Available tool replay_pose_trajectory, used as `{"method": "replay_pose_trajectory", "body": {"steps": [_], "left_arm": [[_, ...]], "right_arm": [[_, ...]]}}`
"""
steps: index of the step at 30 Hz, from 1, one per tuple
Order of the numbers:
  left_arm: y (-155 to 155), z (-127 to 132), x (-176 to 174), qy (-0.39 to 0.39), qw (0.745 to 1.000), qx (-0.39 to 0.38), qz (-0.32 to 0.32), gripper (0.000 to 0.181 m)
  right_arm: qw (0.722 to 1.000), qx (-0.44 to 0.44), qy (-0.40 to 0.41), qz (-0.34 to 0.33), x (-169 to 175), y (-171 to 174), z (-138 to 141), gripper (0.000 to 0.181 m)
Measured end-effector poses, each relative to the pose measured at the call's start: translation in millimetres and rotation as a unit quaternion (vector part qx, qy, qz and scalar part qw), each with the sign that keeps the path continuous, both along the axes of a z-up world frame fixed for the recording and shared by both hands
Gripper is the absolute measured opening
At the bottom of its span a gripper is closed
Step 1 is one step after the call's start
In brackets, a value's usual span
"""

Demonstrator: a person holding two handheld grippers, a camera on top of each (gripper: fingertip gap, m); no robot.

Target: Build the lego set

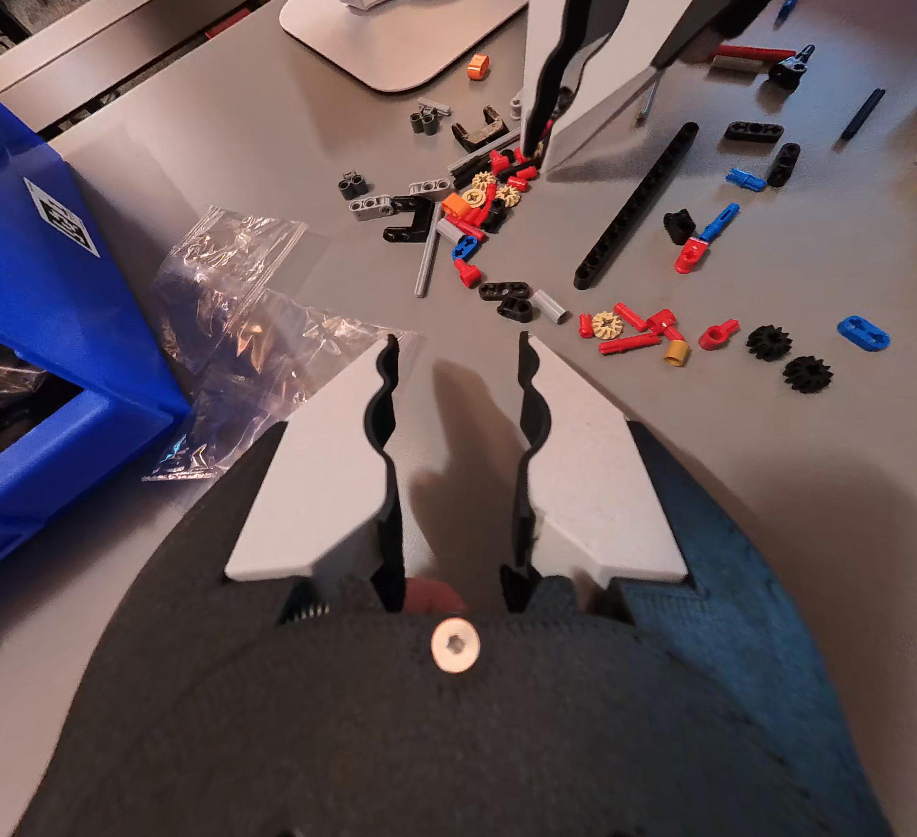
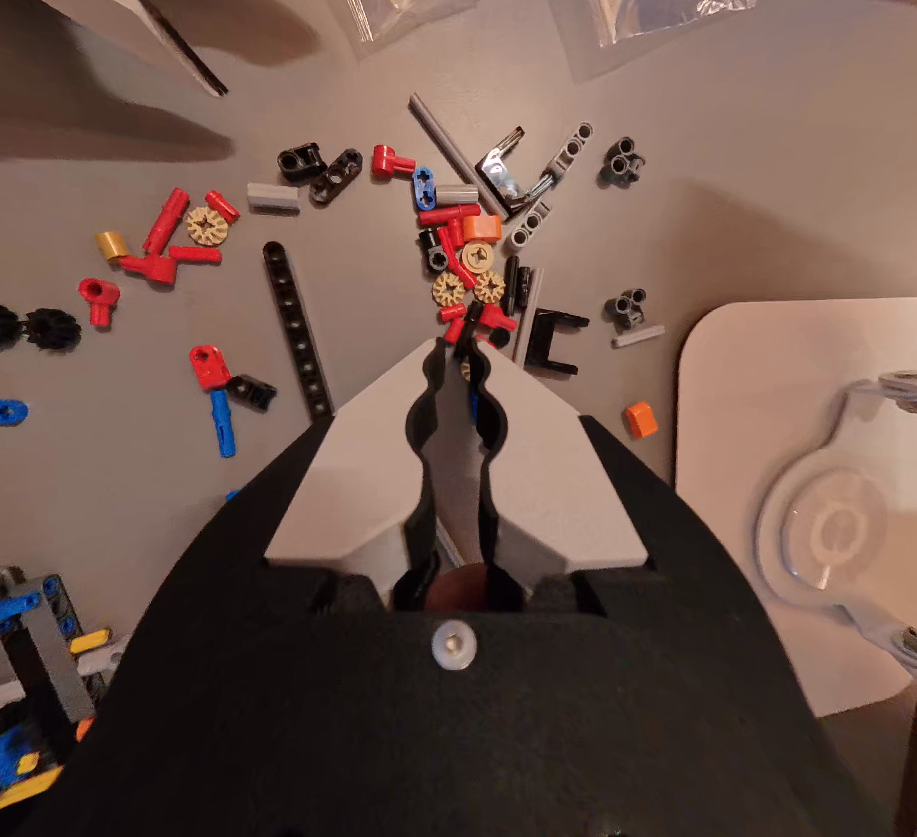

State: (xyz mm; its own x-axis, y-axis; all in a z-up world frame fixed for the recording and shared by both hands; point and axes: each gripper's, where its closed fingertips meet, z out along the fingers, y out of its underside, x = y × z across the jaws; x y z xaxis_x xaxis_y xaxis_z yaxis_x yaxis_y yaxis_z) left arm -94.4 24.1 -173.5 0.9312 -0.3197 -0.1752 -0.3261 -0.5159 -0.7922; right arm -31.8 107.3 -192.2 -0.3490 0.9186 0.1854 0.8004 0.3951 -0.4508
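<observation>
- Left gripper (image 1: 457, 348) hovered over the bare grey table (image 1: 248, 158), jaws spread wide, nothing between them.
- Landmark: long black beam (image 1: 637, 204), lying diagonally among the loose Lego parts.
- Nearer than the beam: two black gears (image 1: 788, 358), blue two-hole link (image 1: 863, 333), red pins with a tan gear (image 1: 607, 326) and a gold bush (image 1: 676, 351).
- Left of the beam: main parts pile (image 1: 484, 203) of red pins, tan gears, orange bush, grey axle (image 1: 429, 253), black brackets.
- Right gripper (image 2: 457, 346) came down at the far end of that pile, jaws nearly closed around a thin black pin (image 2: 470, 324); whether it actually pinched the pin, cannot tell.
- Far left of the beam: clear plastic bags (image 1: 238, 317), then a blue bin (image 1: 59, 342).
- Beyond the beam: orange bush (image 1: 478, 67), then a white stand base (image 1: 397, 34).
- Right wrist view: partly built blue, grey and yellow model (image 2: 34, 664) at lower left, nearer than the beam.
</observation>
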Motion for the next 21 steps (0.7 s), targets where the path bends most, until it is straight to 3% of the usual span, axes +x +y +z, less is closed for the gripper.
{"method": "replay_pose_trajectory", "body": {"steps": [15, 21], "left_arm": [[0, 0, 0, -0.004, 1.0, -0.001, 0.0, 0.047], [2, 7, -3, -0.017, 1.0, 0.015, 0.005, 0.047]], "right_arm": [[0.997, -0.069, 0.006, -0.041, -2, 3, -2, 0.001], [0.997, -0.062, 0.041, -0.029, 5, -4, 11, 0.002]]}}
